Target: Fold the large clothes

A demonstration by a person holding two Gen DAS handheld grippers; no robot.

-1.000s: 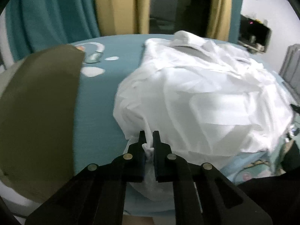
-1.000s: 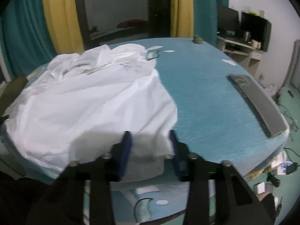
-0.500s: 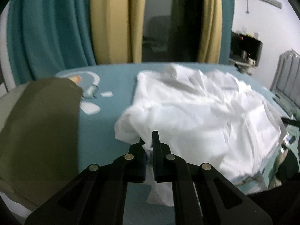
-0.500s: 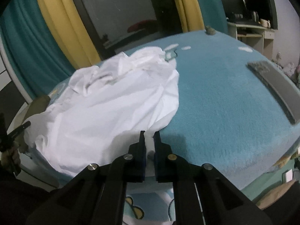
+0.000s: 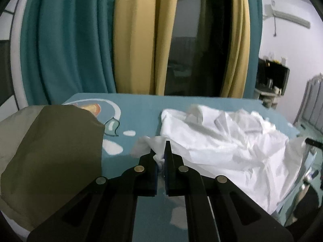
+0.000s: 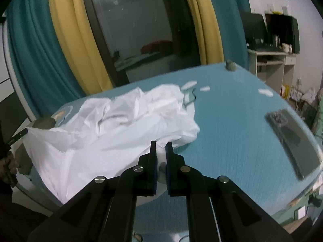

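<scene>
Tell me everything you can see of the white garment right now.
The white garment is thin, crinkled cloth, heaped and unfolded on the teal bed cover. Its near edge is pinched at two spots: the left gripper is shut on one bunched corner, the right gripper on another, both raised off the cover. The far part lies rumpled, with what looks like a collar at the back.

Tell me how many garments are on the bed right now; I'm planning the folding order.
2. A white garment lies crumpled mid-bed, pinched by both the left gripper and right gripper. An olive garment lies at the bed's left side. Others may be hidden underneath.
</scene>
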